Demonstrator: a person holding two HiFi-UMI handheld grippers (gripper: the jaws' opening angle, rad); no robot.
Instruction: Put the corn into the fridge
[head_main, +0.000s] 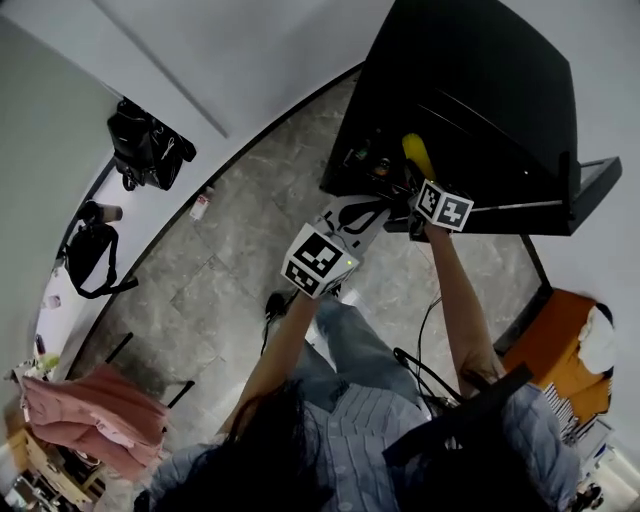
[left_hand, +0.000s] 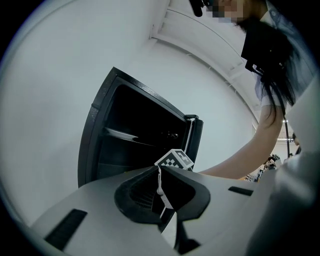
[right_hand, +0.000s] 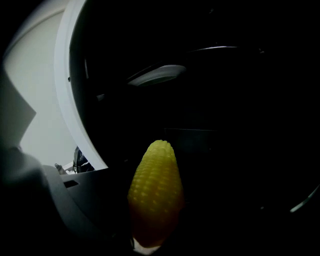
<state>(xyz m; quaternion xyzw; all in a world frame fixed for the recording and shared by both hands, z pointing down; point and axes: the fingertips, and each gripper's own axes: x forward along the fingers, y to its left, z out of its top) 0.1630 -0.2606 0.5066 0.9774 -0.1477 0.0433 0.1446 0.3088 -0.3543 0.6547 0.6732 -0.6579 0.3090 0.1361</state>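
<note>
The yellow corn (head_main: 417, 156) points into the open black fridge (head_main: 480, 90), its tip at the edge of the dark inside. My right gripper (head_main: 428, 186) is shut on its lower end. In the right gripper view the corn (right_hand: 155, 192) stands upright in front of the dark fridge interior (right_hand: 225, 125), beside the white door seal (right_hand: 70, 100). My left gripper (head_main: 372, 215) hangs just left of the right one, before the fridge. In the left gripper view its jaws (left_hand: 161, 175) are together with nothing held, and the fridge (left_hand: 135, 140) shows beyond.
The fridge door (head_main: 592, 180) swings out at the right. Black bags (head_main: 150, 148) and a small bottle (head_main: 200, 206) lie along the left wall. A pink cloth (head_main: 95, 412) lies at the lower left, an orange item (head_main: 555, 342) at the right. A pale curved shape (right_hand: 156, 75) shows inside.
</note>
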